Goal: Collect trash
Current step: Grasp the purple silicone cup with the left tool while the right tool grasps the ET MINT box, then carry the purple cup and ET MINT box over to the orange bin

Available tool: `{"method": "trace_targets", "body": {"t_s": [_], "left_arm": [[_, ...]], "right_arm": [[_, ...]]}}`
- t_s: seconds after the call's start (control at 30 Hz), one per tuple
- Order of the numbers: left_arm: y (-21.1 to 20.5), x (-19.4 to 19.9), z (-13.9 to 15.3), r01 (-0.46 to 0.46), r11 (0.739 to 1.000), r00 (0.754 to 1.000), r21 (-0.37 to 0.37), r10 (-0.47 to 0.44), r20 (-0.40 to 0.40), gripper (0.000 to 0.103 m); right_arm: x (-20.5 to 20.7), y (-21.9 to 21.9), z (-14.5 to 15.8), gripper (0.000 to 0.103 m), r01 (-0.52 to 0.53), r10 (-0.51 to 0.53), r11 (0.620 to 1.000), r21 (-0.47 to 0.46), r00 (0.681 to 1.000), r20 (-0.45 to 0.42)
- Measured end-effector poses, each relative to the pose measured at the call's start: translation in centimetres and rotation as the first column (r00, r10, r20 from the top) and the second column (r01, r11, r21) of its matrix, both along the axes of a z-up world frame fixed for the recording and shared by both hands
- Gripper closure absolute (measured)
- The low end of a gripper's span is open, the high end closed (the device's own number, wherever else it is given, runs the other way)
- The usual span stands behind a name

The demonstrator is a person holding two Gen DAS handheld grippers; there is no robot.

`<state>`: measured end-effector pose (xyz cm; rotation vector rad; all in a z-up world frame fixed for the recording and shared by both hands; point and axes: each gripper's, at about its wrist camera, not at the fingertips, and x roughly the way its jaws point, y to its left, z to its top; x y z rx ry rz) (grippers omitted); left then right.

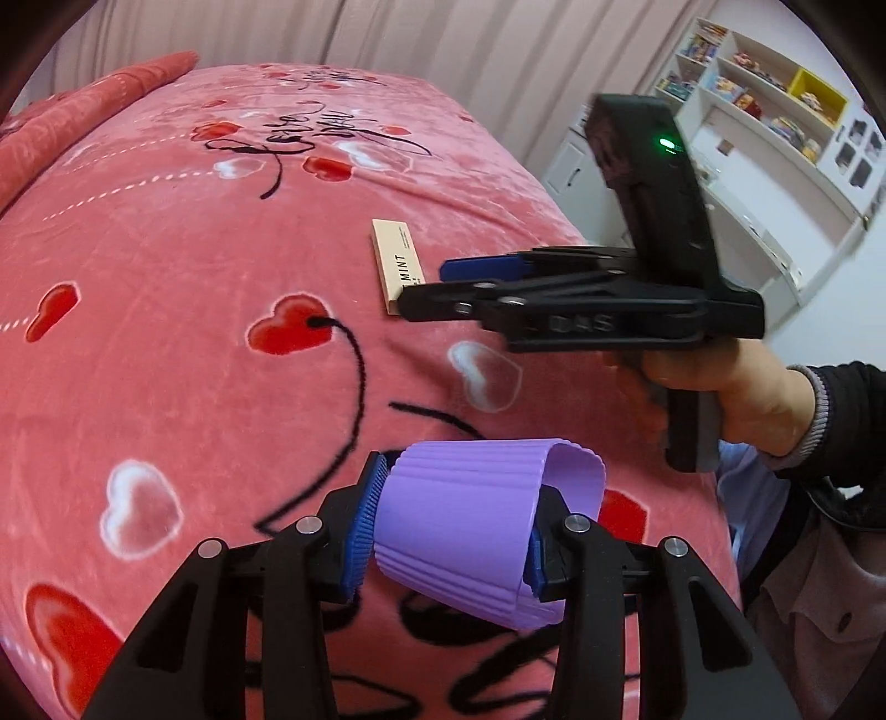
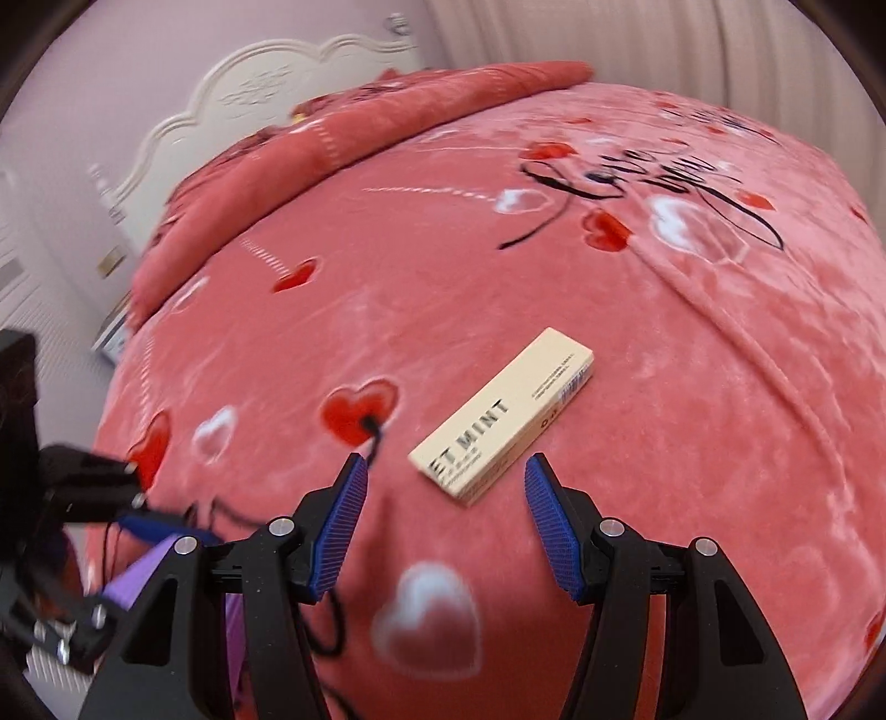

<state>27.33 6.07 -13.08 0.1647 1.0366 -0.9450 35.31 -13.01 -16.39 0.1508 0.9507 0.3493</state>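
My left gripper (image 1: pixel 451 531) is shut on a ribbed purple cup (image 1: pixel 470 526), squeezed and tilted, its open end to the right, held above the pink heart-print bedspread (image 1: pixel 166 266). A cream box printed "MINT" (image 2: pixel 501 415) lies flat on the bedspread; it also shows in the left wrist view (image 1: pixel 396 263). My right gripper (image 2: pixel 446 526) is open and empty, its blue pads just short of the box's near end. In the left wrist view the right gripper (image 1: pixel 426 288) hovers at the box's near end. The purple cup shows at the lower left of the right wrist view (image 2: pixel 138 576).
A folded pink blanket (image 2: pixel 360 138) and a white headboard (image 2: pixel 232 99) lie at the bed's far end. White shelves with small items (image 1: pixel 775 111) stand against the wall beyond the bed's right edge. Curtains (image 1: pixel 387 33) hang behind the bed.
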Motion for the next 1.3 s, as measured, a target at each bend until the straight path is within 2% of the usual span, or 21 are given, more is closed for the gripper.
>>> {"method": "trace_targets", "body": {"t_s": [0.17,0.2,0.3,0.43,0.7,0.87,1.13,1.3], "left_arm": [[0.3,1.1,-0.9,-0.011,0.999,1.0,-0.042,0.01,-0.01,0.059],[0.4,1.3,-1.0,-0.015,0.999,1.0,-0.051,0.014,-0.014,0.059],[0.2,1.3,-1.2,-0.019,0.998,1.0,-0.063,0.017,-0.021,0.059],[-0.4,1.1,-1.1,-0.022,0.998,0.999,-0.053,0.021,-0.024,0.059],[-1.4,1.1,-1.0,-0.054,0.998,0.998,-0.038,0.052,-0.041,0.059],[-2.2,0.0,0.0,-0.052,0.998,0.998,-0.027,0.051,-0.033,0.059],[-4.0,-3.6,2.3,-0.039,0.999,0.999,0.024,0.039,-0.01,0.059],[-5.6,-6.5,3.7,-0.014,0.998,1.0,0.057,0.013,0.014,0.059]], "right_arm": [[1.8,1.2,-1.4,0.046,0.065,-0.066,0.996,-0.053,0.998,-0.017],[2.0,1.1,-1.4,0.055,0.073,-0.074,0.996,-0.06,0.997,-0.014],[2.2,0.2,-1.7,0.065,0.064,-0.065,0.997,-0.053,0.998,-0.018],[1.7,-1.1,-1.5,0.072,0.008,-0.009,1.0,-0.03,1.0,-0.026],[-0.3,-3.4,-0.5,0.073,-0.119,0.12,0.99,-0.076,0.993,0.011],[-2.9,-3.8,1.2,0.073,-0.211,0.216,0.972,-0.1,0.976,0.032],[-9.2,-5.3,4.9,0.073,-0.345,0.349,0.935,-0.078,0.936,0.048],[-13.9,-6.1,6.8,0.073,-0.413,0.42,0.905,-0.099,0.906,0.056]]}}
